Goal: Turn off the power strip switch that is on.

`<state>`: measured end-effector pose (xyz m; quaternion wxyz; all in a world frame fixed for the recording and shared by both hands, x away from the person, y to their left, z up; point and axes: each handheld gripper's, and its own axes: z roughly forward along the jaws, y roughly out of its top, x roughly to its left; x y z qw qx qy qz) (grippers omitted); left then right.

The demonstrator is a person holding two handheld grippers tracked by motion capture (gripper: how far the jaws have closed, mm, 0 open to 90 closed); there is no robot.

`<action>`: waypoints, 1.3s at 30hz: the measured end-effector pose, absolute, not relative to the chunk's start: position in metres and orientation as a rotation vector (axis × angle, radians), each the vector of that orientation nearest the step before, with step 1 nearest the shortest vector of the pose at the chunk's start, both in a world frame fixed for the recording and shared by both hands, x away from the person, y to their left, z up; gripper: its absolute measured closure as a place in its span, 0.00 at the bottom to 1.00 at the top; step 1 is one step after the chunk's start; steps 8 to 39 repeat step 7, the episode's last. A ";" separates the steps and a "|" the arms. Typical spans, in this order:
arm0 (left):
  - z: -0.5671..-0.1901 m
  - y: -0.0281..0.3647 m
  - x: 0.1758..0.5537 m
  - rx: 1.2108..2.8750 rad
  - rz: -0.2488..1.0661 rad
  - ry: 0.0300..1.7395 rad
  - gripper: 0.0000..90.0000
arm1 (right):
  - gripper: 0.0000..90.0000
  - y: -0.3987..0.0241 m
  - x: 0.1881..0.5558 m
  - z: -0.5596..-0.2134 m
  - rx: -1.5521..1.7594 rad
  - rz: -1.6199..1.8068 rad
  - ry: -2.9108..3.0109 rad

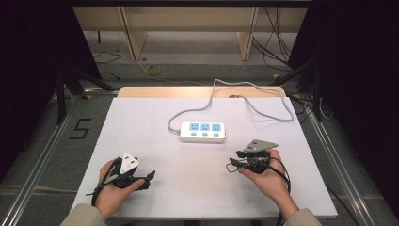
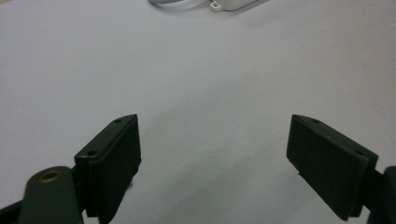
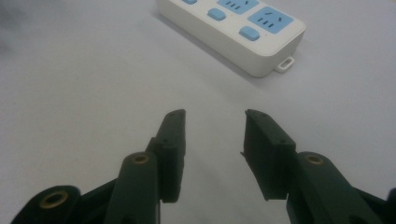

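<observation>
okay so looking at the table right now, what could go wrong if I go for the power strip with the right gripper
1. The power strip lies loose on the smooth white table, so a push from the right gripper with its open jaws may slide it rather than press a switch.
2. Its grey cable loops off the far edge; dragging the strip could tug or snag it.
3. The blue switches sit close to the sockets, so a wide jaw could miss.

Tabletop (image 1: 155, 127) bare btwn both grippers; sole obstacle: power strip (image 1: 203, 132) at 12 o'clock, cord (image 1: 263, 110) looping toward 1.
</observation>
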<state>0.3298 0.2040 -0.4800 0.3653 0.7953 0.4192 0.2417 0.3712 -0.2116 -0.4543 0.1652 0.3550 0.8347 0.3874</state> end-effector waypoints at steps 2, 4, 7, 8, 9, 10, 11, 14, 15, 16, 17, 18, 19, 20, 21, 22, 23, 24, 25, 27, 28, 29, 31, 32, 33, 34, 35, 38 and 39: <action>-0.480 0.204 0.330 2.050 0.621 1.074 0.19 | 0.64 -0.214 0.369 -0.455 1.018 1.122 2.365; -0.480 0.204 0.330 2.049 0.621 1.073 0.19 | 0.62 -0.215 0.367 -0.456 1.017 1.136 2.361; -0.481 0.204 0.331 2.056 0.614 1.073 0.19 | 0.60 -0.216 0.365 -0.459 1.022 1.146 2.365; -0.481 0.204 0.331 2.056 0.614 1.073 0.19 | 0.60 -0.216 0.365 -0.459 1.022 1.146 2.365; -0.481 0.204 0.331 2.056 0.614 1.073 0.19 | 0.60 -0.216 0.365 -0.459 1.022 1.146 2.365; -0.481 0.204 0.331 2.056 0.614 1.073 0.19 | 0.60 -0.216 0.365 -0.459 1.022 1.146 2.365; -0.481 0.204 0.331 2.056 0.614 1.073 0.19 | 0.60 -0.216 0.365 -0.459 1.022 1.146 2.365; -0.481 0.204 0.331 2.056 0.614 1.073 0.19 | 0.60 -0.216 0.365 -0.459 1.022 1.146 2.365; -0.481 0.204 0.331 2.056 0.614 1.073 0.19 | 0.60 -0.216 0.365 -0.459 1.022 1.146 2.365; -0.481 0.204 0.331 2.056 0.614 1.073 0.19 | 0.60 -0.216 0.365 -0.459 1.022 1.146 2.365; -0.481 0.204 0.331 2.056 0.614 1.073 0.19 | 0.60 -0.216 0.365 -0.459 1.022 1.146 2.365; -0.481 0.204 0.331 2.056 0.614 1.073 0.19 | 0.60 -0.216 0.365 -0.459 1.022 1.146 2.365; -0.481 0.204 0.331 2.056 0.614 1.073 0.19 | 0.60 -0.216 0.365 -0.459 1.022 1.146 2.365; -0.481 0.204 0.331 2.056 0.614 1.073 0.19 | 0.60 -0.216 0.365 -0.459 1.022 1.146 2.365; -0.481 0.204 0.331 2.056 0.614 1.073 0.19 | 0.60 -0.216 0.365 -0.459 1.022 1.146 2.365; -0.481 0.204 0.331 2.056 0.614 1.073 0.19 | 0.60 -0.216 0.365 -0.459 1.022 1.146 2.365; -0.481 0.204 0.331 2.056 0.614 1.073 0.19 | 0.60 -0.216 0.365 -0.459 1.022 1.146 2.365; -0.481 0.204 0.331 2.056 0.614 1.073 0.19 | 0.60 -0.216 0.365 -0.459 1.022 1.146 2.365; -0.481 0.204 0.331 2.056 0.614 1.073 0.19 | 0.60 -0.216 0.365 -0.459 1.022 1.146 2.365; -0.481 0.204 0.331 2.056 0.614 1.073 0.19 | 0.60 -0.216 0.365 -0.459 1.022 1.146 2.365; -0.481 0.204 0.331 2.056 0.614 1.073 0.19 | 0.60 -0.216 0.365 -0.459 1.022 1.146 2.365; -0.481 0.204 0.331 2.056 0.614 1.073 0.19 | 0.60 -0.216 0.365 -0.459 1.022 1.146 2.365; -0.481 0.204 0.331 2.056 0.614 1.073 0.19 | 0.60 -0.216 0.365 -0.459 1.022 1.146 2.365; -0.481 0.204 0.331 2.056 0.614 1.073 0.19 | 0.60 -0.216 0.365 -0.459 1.022 1.146 2.365; -0.481 0.204 0.331 2.056 0.614 1.073 0.19 | 0.60 -0.216 0.365 -0.459 1.022 1.146 2.365; -0.481 0.204 0.331 2.056 0.614 1.073 0.19 | 0.60 -0.216 0.365 -0.459 1.022 1.146 2.365; -0.481 0.204 0.331 2.056 0.614 1.073 0.19 | 0.60 -0.216 0.365 -0.459 1.022 1.146 2.365; -0.481 0.204 0.331 2.056 0.614 1.073 0.19 | 0.60 -0.216 0.365 -0.459 1.022 1.146 2.365; -0.481 0.204 0.331 2.056 0.614 1.073 0.19 | 0.60 -0.216 0.365 -0.459 1.022 1.146 2.365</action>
